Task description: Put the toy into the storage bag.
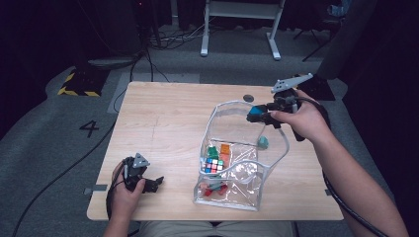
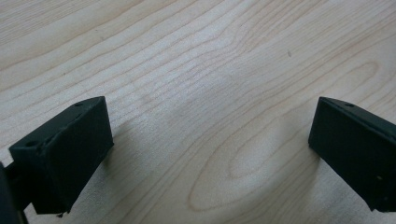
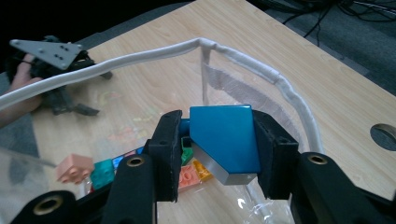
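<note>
Loading is underway: right tongs [image 3: 217, 154] clamp a blue block [image 3: 225, 137] above the clear zip pouch [image 1: 271, 163] of toy bricks. Next, lower and release inside. Left tongs [image 2: 205, 154] rest released on the tabletop [image 2: 210, 56].

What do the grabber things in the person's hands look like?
Each hand holds a black tool. The left gripper and the right gripper both carry a grey three-cornered plate on top and trail a black cable. Up close, the right gripper's jaws are black with round brass-coloured holes and thick dark pads. The forearms are bare, no sleeves.
</note>
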Available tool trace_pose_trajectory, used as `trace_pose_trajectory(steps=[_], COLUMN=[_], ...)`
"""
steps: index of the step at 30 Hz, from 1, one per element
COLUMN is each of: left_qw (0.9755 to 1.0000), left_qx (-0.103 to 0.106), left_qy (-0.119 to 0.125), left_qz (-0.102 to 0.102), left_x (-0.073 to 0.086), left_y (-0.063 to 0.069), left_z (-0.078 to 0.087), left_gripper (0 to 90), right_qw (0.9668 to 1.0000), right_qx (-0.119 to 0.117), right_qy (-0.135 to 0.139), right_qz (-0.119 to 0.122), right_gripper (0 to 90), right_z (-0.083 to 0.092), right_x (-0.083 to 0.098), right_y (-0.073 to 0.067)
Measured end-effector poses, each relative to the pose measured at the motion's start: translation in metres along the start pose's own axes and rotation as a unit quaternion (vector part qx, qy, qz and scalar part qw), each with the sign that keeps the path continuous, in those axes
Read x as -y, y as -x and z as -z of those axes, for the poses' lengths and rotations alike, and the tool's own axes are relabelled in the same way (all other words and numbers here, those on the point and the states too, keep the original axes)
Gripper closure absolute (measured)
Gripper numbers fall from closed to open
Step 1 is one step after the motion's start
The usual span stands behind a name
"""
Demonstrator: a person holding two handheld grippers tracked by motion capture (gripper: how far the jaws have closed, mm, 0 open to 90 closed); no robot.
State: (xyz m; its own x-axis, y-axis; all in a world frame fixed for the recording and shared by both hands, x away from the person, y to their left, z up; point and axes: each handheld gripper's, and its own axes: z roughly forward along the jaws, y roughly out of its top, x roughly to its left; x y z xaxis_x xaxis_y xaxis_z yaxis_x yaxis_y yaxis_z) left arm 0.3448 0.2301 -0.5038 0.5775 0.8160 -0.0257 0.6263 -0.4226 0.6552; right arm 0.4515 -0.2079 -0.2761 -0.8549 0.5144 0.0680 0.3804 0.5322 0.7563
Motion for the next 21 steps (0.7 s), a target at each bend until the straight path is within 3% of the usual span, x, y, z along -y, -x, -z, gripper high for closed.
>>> trace_pose_trajectory(steps=[6, 11, 21], left_qw=[1.0000, 1.0000, 1.0000], left_qx=[0.001, 0.001, 0.001], left_qy=[0.000, 0.000, 0.000], left_qz=[0.001, 0.000, 0.001], left_x=[0.000, 0.000, 0.000], left_y=[0.000, 0.000, 0.000], left_z=[0.000, 0.000, 0.000], left_gripper=[0.0, 0.0, 0.0], right_qw=[0.9996, 0.9992, 0.9966], right_qx=[0.013, 0.026, 0.062], right_qy=[-0.017, -0.027, -0.050], right_qz=[-0.016, -0.013, -0.023], right_gripper=[57.3, 57.3, 57.3], right_z=[-0.026, -0.044, -0.068], right_x=[-0.003, -0.003, -0.005], right_y=[0.005, 0.008, 0.008])
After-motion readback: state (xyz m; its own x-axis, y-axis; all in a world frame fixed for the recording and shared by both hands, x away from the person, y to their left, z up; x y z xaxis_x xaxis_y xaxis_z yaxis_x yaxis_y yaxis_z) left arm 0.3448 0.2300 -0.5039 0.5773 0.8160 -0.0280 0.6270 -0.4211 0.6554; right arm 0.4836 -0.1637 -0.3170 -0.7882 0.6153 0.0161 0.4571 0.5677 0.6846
